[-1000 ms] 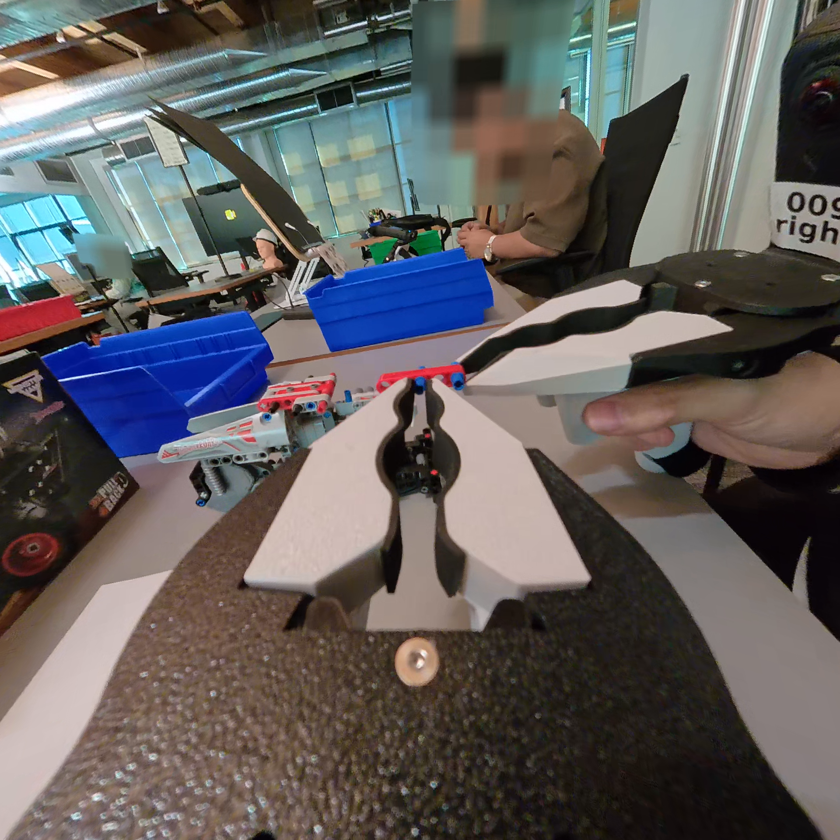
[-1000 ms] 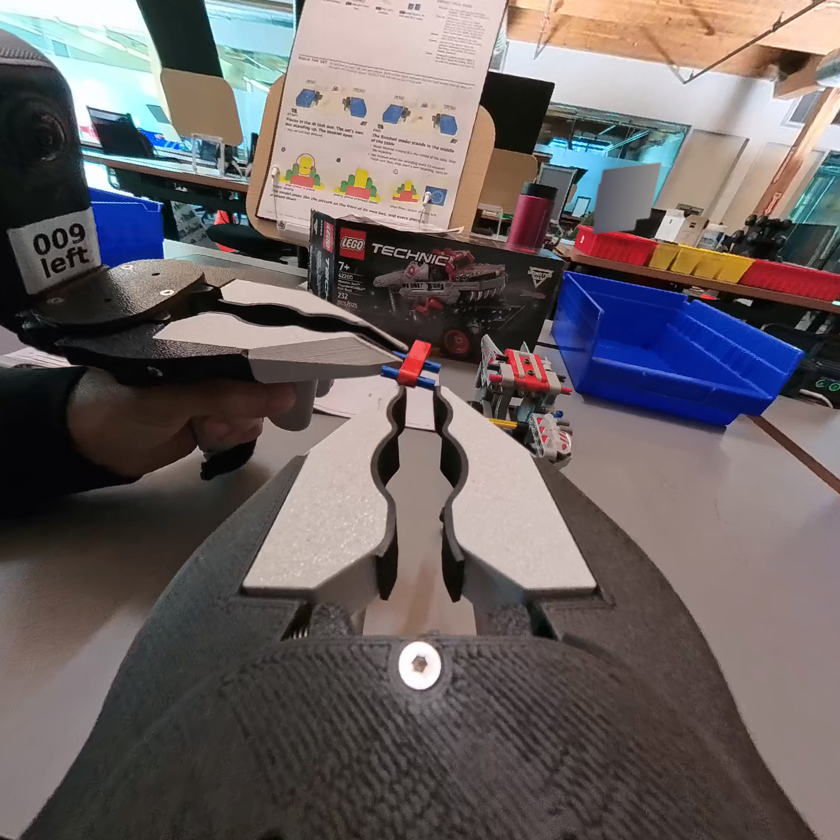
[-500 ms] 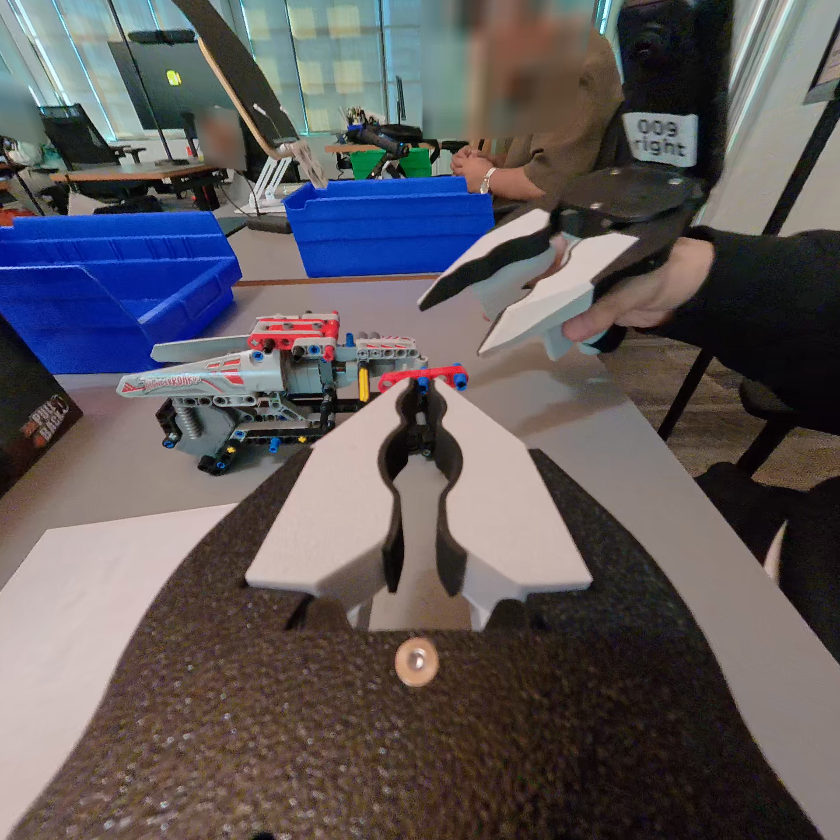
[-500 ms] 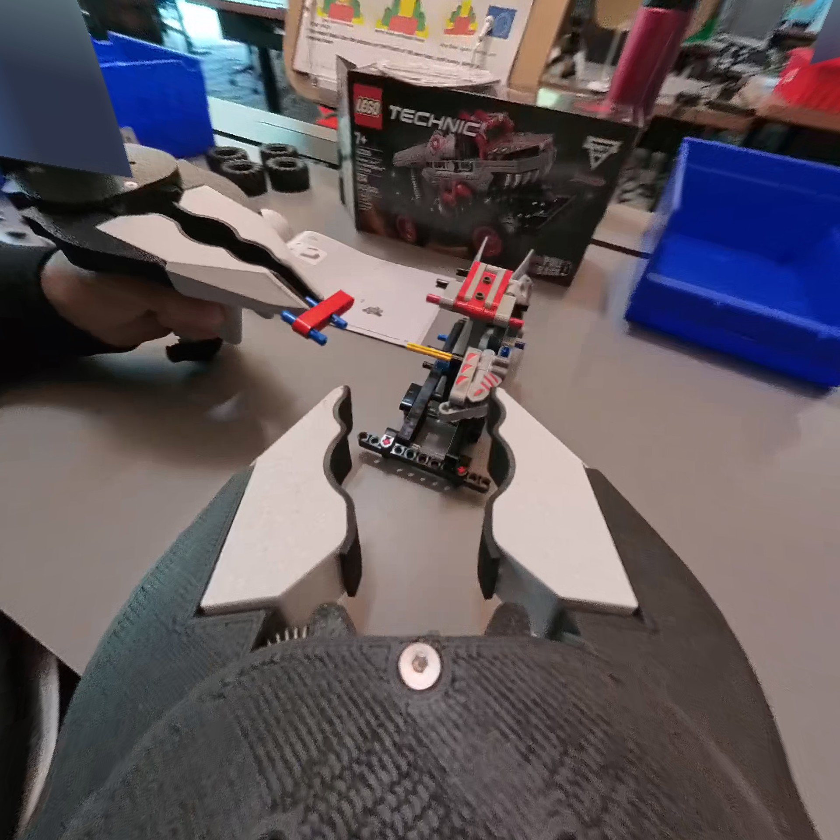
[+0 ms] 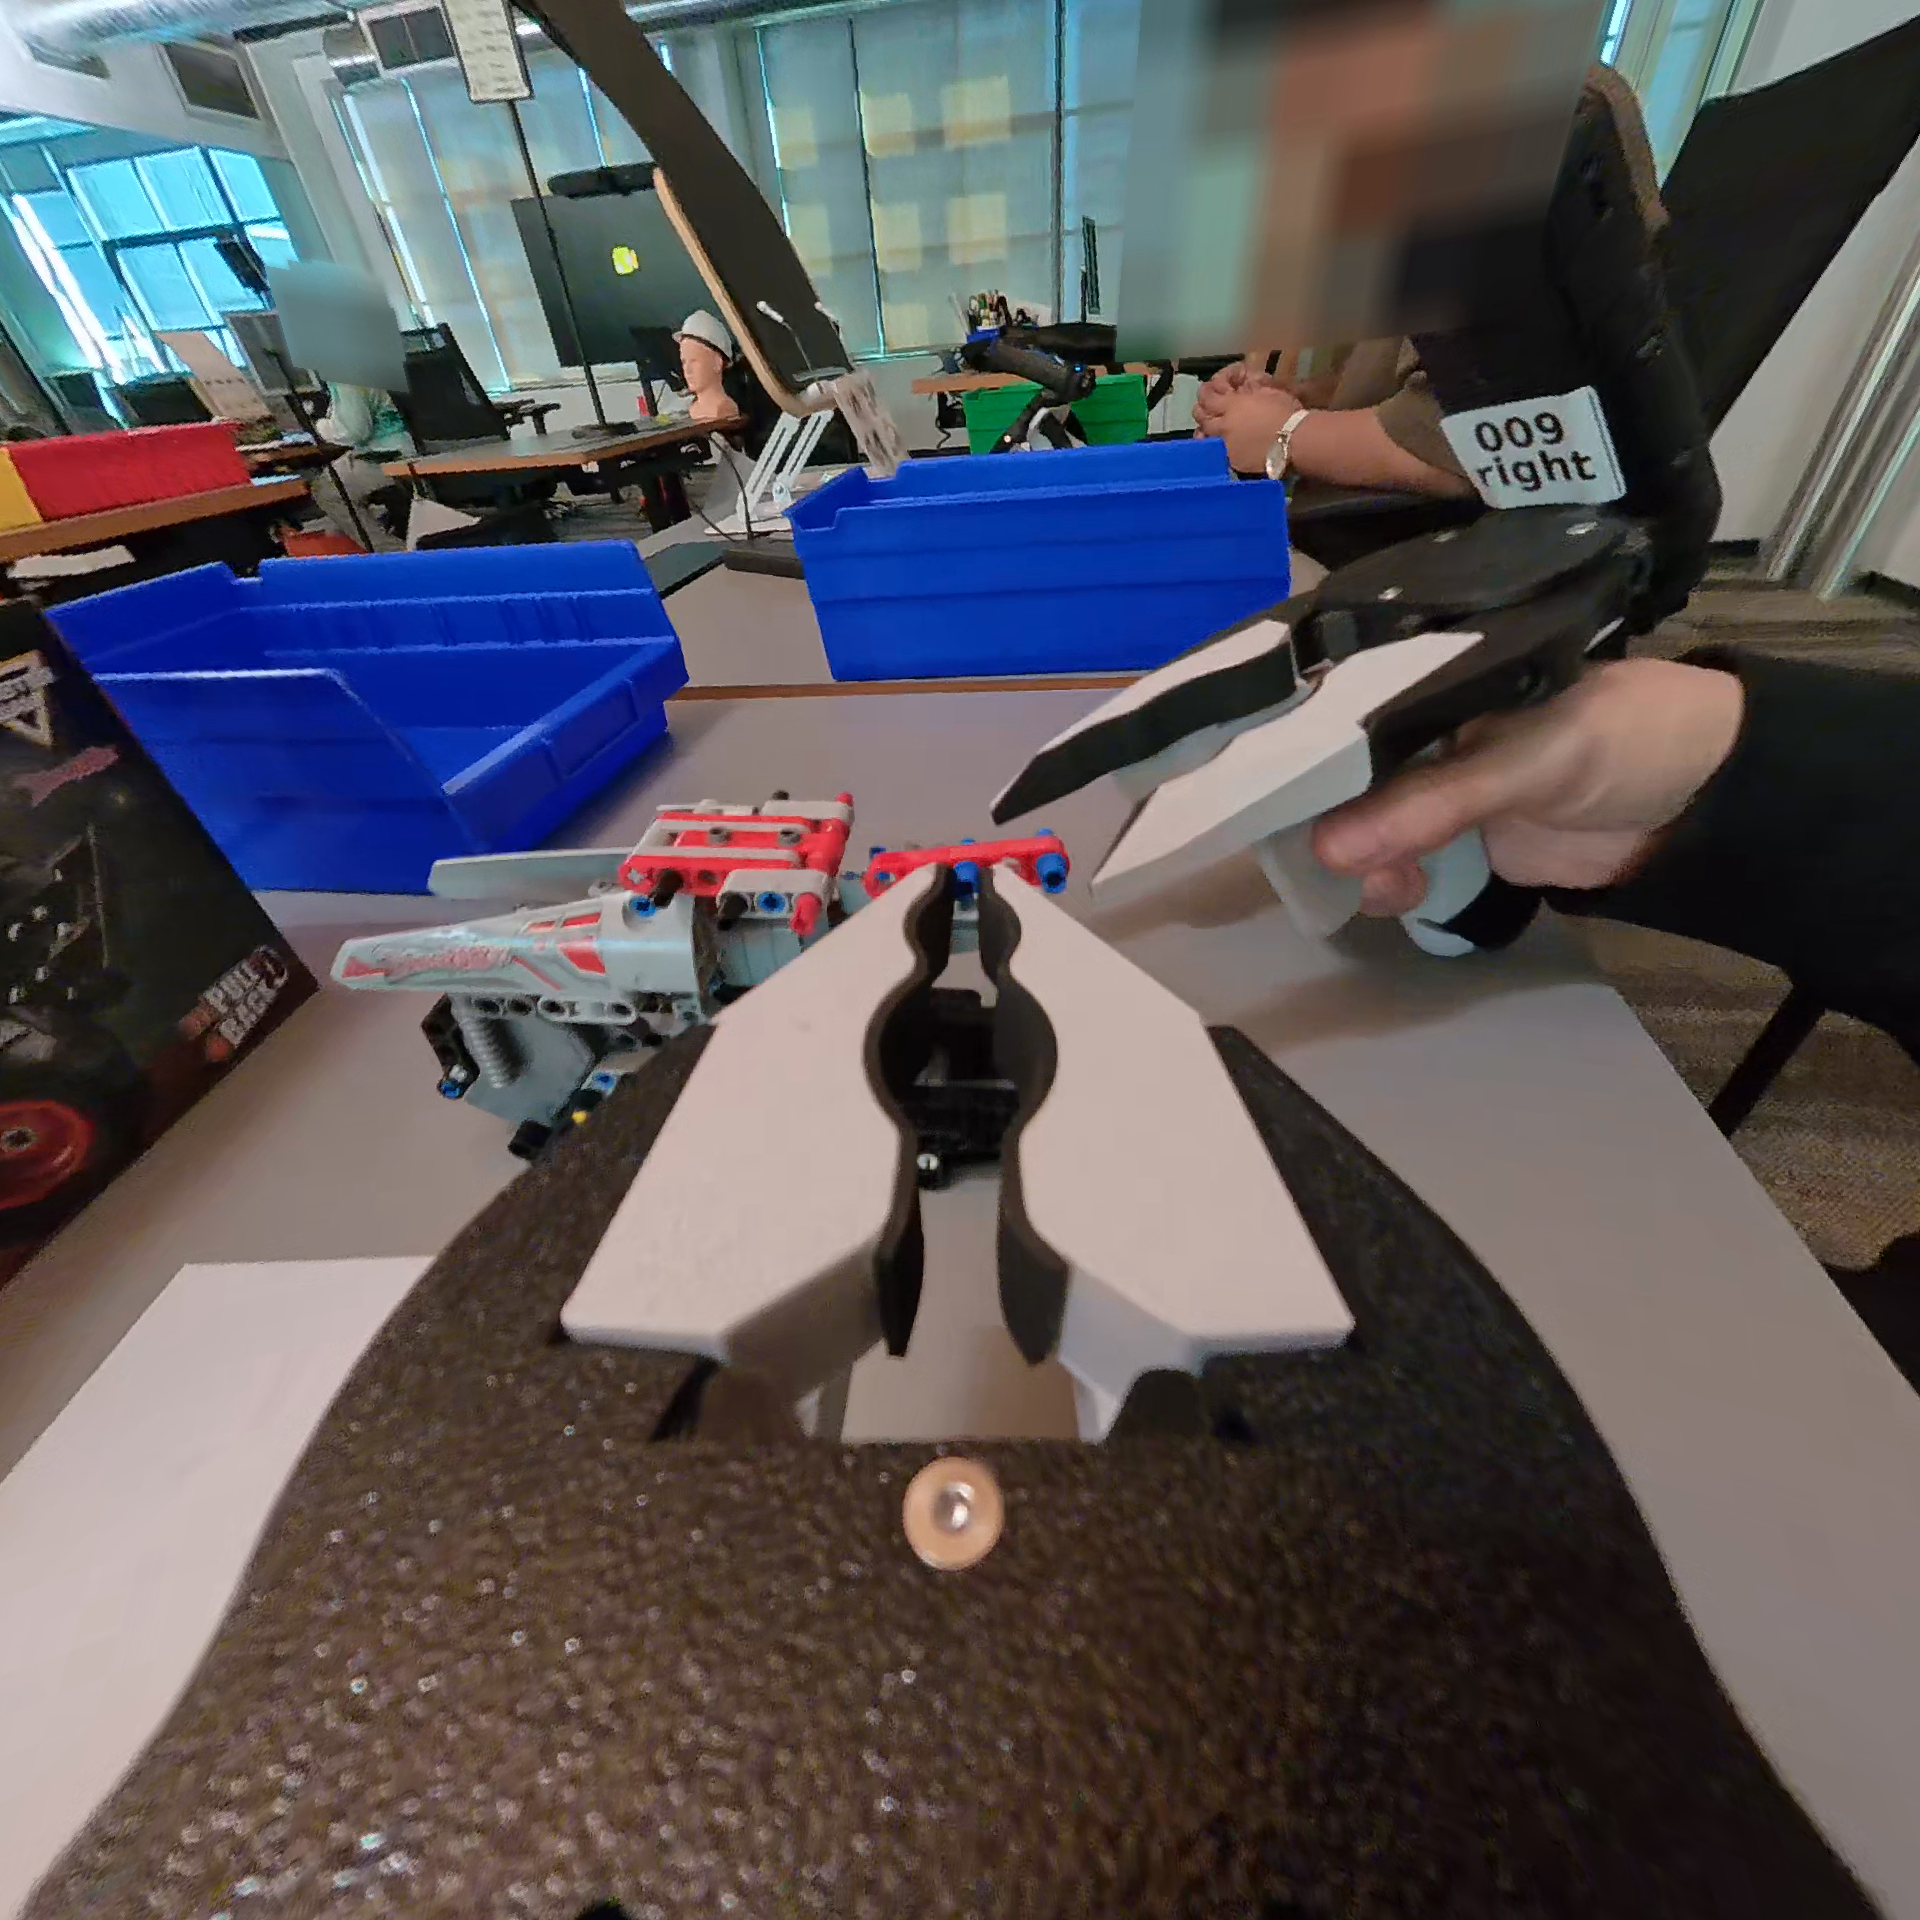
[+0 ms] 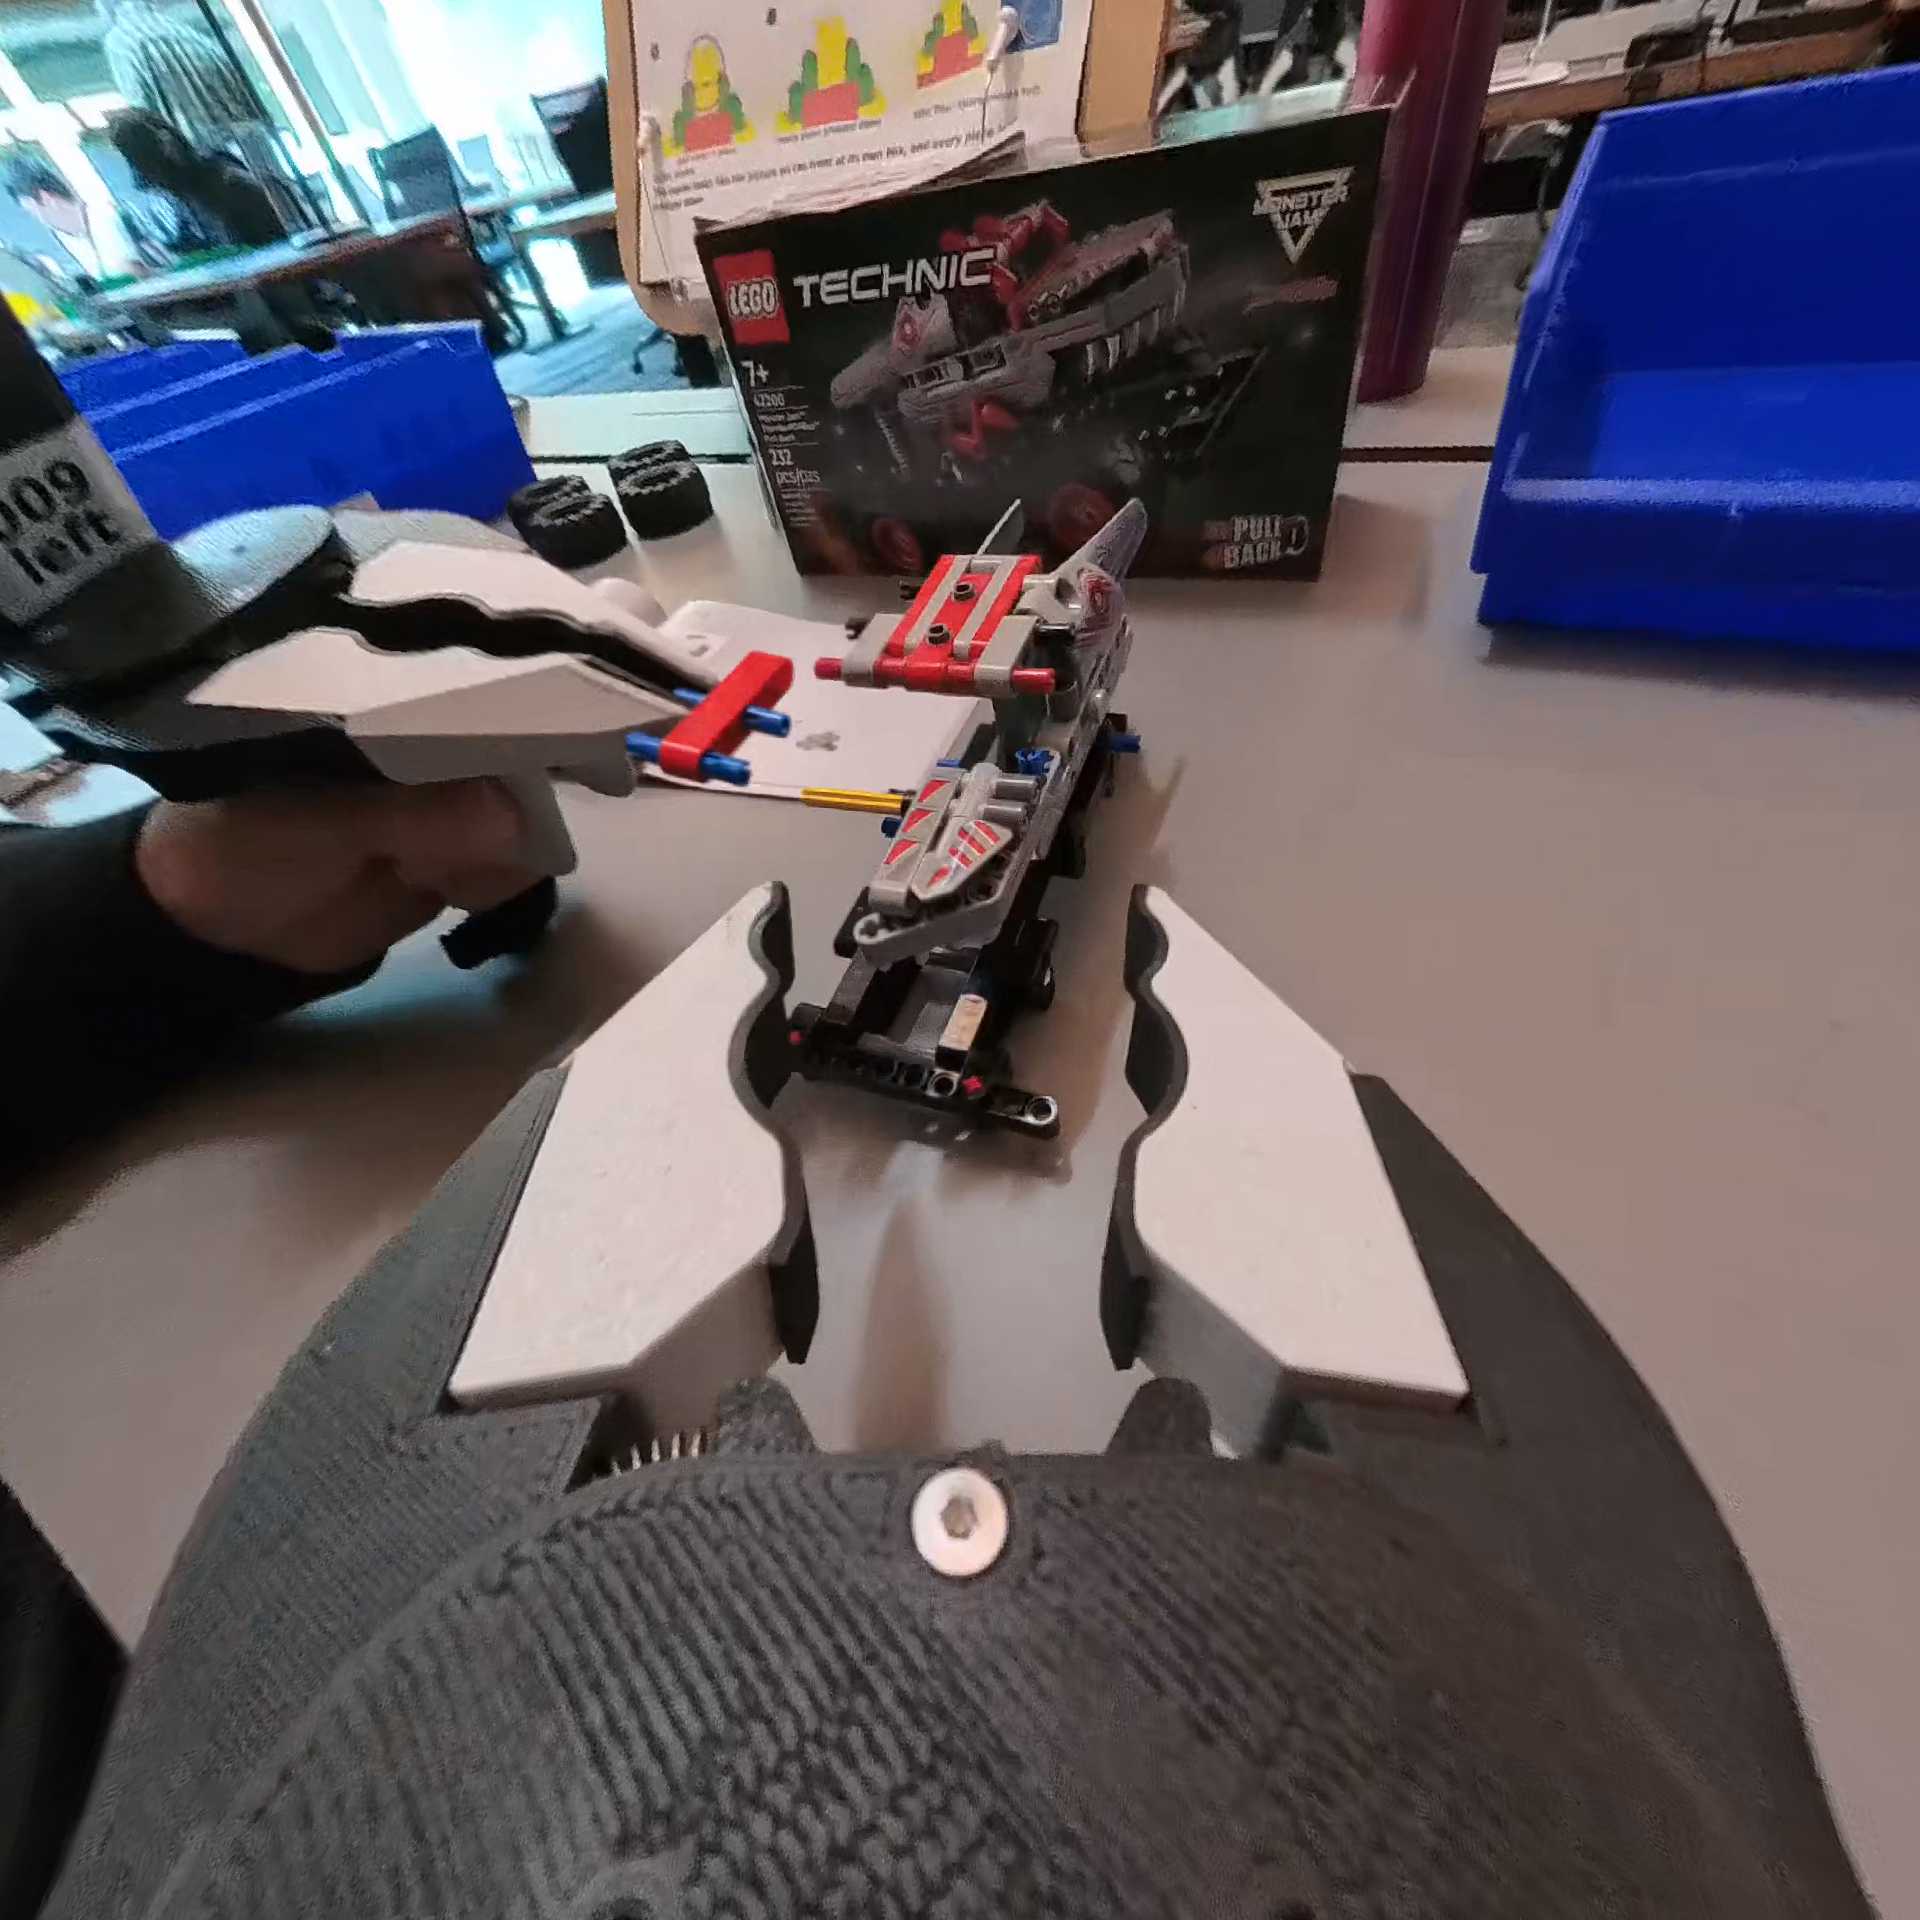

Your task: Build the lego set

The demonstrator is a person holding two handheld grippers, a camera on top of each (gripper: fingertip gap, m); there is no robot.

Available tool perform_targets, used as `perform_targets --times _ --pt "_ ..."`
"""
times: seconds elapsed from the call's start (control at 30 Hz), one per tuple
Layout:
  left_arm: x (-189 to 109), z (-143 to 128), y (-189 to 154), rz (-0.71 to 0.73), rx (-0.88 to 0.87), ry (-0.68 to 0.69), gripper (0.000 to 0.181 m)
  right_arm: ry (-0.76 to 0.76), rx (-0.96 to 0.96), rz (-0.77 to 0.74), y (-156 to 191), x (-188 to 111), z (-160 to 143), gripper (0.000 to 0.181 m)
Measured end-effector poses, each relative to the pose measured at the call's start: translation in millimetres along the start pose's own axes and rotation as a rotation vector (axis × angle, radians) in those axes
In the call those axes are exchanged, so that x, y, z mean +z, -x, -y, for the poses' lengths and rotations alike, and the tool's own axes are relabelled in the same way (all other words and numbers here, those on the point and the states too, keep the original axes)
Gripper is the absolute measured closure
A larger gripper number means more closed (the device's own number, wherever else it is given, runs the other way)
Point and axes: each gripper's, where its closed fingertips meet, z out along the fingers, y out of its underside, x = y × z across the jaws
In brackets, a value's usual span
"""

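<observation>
A small red beam (image 6: 724,707) with blue pins is being pinched in the left gripper (image 5: 961,894), at 10 o'clock from the half-built truck (image 6: 966,831) on the table. The right gripper (image 6: 951,935) is being held wide, empty, framing the chassis. Honestly, that thin tip grip is probably asking for the beam to be twisted or dropped while being pushed on.

A grey worktop (image 5: 1403,1091) stands in an open office lit by daylight from tall gridded windows (image 5: 935,208) along the far wall, with exposed ducts under the ceiling. Blue storage bins (image 5: 1039,561) sit at the worktop's far edge, and behind them are desks, black office chairs (image 5: 1766,260) and a dark monitor (image 5: 613,270). Patterned carpet (image 5: 1818,1122) covers the floor beside the worktop.
</observation>
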Motion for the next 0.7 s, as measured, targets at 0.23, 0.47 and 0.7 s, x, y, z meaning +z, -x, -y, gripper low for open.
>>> perform_targets --times 0.23,0.47,0.7 --pt "0.6 0.9 -4.5 0.011 0.119 -0.015 0.179 -0.064 0.042 -0.011 -4.8 -5.7 7.7 0.126" --pt "-0.8 -0.8 -2.2 0.019 0.112 -0.002 0.179 -0.024 -0.041 -0.050 0.1 2.6 3.7 0.127" --pt "0.2 -3.2 -2.6 0.006 0.099 0.015 0.179 0.026 -0.034 -0.030 1.6 7.7 -2.7 0.131"
